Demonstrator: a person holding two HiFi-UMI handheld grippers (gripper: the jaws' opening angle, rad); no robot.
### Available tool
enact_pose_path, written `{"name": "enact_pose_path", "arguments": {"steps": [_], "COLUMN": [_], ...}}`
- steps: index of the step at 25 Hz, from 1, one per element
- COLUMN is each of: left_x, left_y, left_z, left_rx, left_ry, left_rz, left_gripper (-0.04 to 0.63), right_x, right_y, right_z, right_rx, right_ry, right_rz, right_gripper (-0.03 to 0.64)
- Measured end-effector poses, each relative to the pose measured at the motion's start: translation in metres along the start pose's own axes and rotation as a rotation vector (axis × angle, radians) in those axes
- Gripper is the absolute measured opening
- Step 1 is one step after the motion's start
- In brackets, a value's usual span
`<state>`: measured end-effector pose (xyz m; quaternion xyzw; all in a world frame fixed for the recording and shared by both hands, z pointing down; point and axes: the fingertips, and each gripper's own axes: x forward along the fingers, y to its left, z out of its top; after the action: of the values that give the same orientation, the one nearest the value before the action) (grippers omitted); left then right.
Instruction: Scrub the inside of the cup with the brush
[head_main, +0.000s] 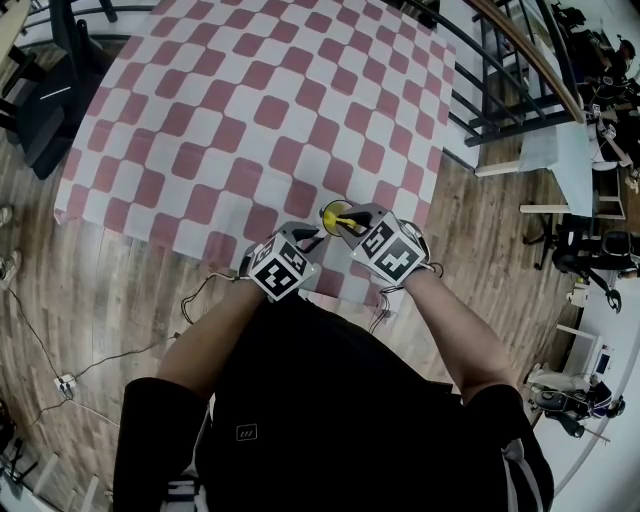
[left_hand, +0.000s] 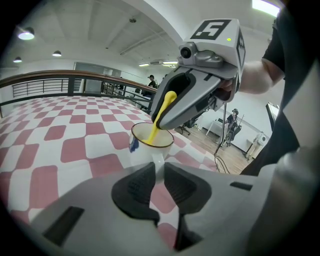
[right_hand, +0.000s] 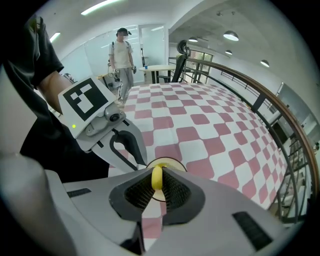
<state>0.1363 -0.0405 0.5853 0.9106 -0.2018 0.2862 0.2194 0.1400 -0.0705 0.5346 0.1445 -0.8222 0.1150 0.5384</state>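
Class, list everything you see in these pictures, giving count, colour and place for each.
cup: one, white, at the tablecloth's near edge
brush: one, yellow, reaching into the cup
tablecloth: one, red-and-white checked, middle of the head view
railing: one, dark with wooden top, beside the tablecloth
floor: wooden, brown, around the tablecloth
bystander: one, pale shirt, far beyond the tablecloth
left tongs: one, grey, shut on the cup's handle
right tongs: one, grey, shut on the brush
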Motion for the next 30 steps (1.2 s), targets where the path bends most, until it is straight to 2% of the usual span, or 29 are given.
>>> {"name": "enact_pose_path", "arguments": {"steps": [3,6,10,13,17,22,25,30], "left_x": [0.0,0.001,0.0,0.001,0.0,0.003,0.001,-0.006], "left_y": [-0.001,0.0,0.0,0.001,0.004,-0.007,0.0,0.003], "left_z": [0.0,0.0,0.0,0.0,-0.001,-0.01,-0.007,-0.002], "left_rx": [-0.004,-0.004,-0.004,-0.002,-0.02,-0.041,-0.026,-0.006], "left_ry": [0.002,0.001,0.0,0.0,0.006,0.05,0.061,0.044], "left_rz": [0.002,0.008,0.016,0.021,0.005,-0.024,0.012,0.074], "left_gripper": [0.06,0.06,0.06,0.06,0.06,0.061,0.061,0.063], "right_x": [-0.001,-0.006,-0.009,-0.009,0.0,0.014,0.015,-0.012], "right_y": [0.006,0.005,-0.009,-0.02,-0.018,0.013,0.008,-0.001], "right_z": [-0.007,-0.021,-0.035,-0.033,-0.016,-0.018,-0.018,-0.015], "right_rx": [0.005,-0.022,-0.142,-0.177,-0.163,-0.151,-0.109,0.026], "right_ry": [0.013,0.091,0.197,0.214,0.173,0.167,0.132,-0.013], "right_rz": [0.048,0.055,-0.022,-0.062,-0.065,-0.002,0.001,-0.016], "right_gripper": [0.042,0.042,0.042,0.042,0.043,0.043,0.043,0.042]}}
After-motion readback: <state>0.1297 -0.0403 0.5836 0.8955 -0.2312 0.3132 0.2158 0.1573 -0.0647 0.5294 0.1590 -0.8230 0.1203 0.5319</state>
